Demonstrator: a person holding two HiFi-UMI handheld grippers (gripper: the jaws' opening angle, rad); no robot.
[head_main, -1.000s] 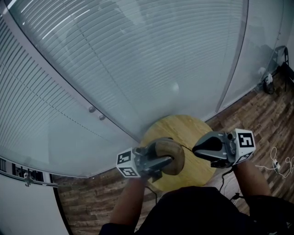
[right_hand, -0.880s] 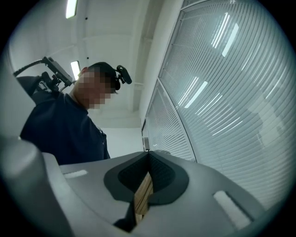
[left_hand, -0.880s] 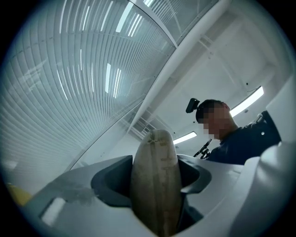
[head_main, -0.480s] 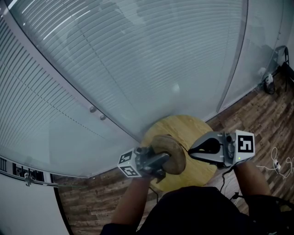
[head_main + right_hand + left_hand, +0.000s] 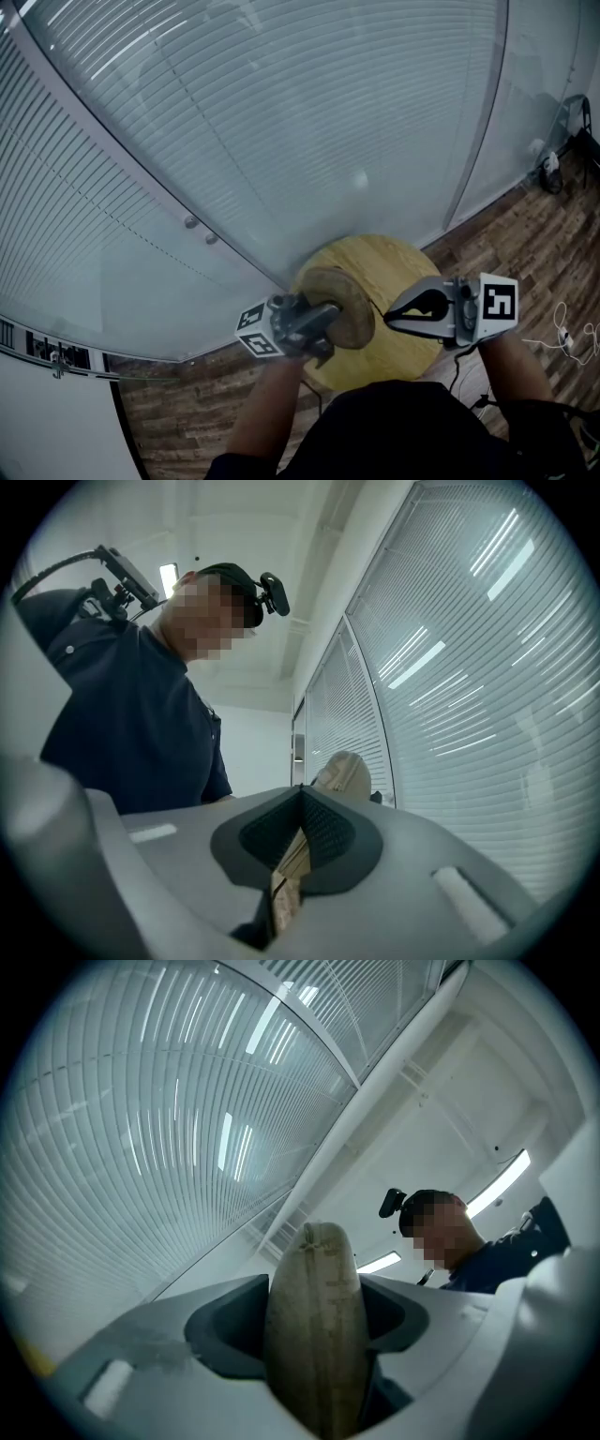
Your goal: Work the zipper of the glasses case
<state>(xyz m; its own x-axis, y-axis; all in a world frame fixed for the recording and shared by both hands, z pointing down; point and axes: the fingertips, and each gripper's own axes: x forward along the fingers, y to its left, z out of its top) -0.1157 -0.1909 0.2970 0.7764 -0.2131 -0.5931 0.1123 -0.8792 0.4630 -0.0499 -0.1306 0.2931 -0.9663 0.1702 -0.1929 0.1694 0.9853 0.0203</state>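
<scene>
**Glasses case: zipper pull under way, both grips engaged**

The round table (image 5: 405,255) stands below me against the slatted glass wall (image 5: 281,112). Nothing rests on it. The glasses case (image 5: 339,305) is in the air over the table's near left edge, carried by my left gripper (image 5: 317,323).

**Gripper state**
- Left gripper: jaws spread wide and clamped on the case's two broad faces, with the case filling the gap between them.
- Right gripper (image 5: 392,317): jaws fully together, pinching the tan pull tab (image 5: 289,874). A thin line runs from there across to the case.

**Orientation of the case**
Its long axis runs out along my left jaws and rises away from me. Its narrow stitched edge faces back down the left gripper. The far rounded end points up toward the glass wall, and the zipper edge looks turned toward my right gripper.

**What could go wrong**
- The tab is thin — a pull angled off the zipper track could draw it out of the right pads.
- A hard pull may rotate the smooth case in the left grip, because only its faces are held.
- The slider could bind at the curved end — forcing it there risks straining the tab.
</scene>
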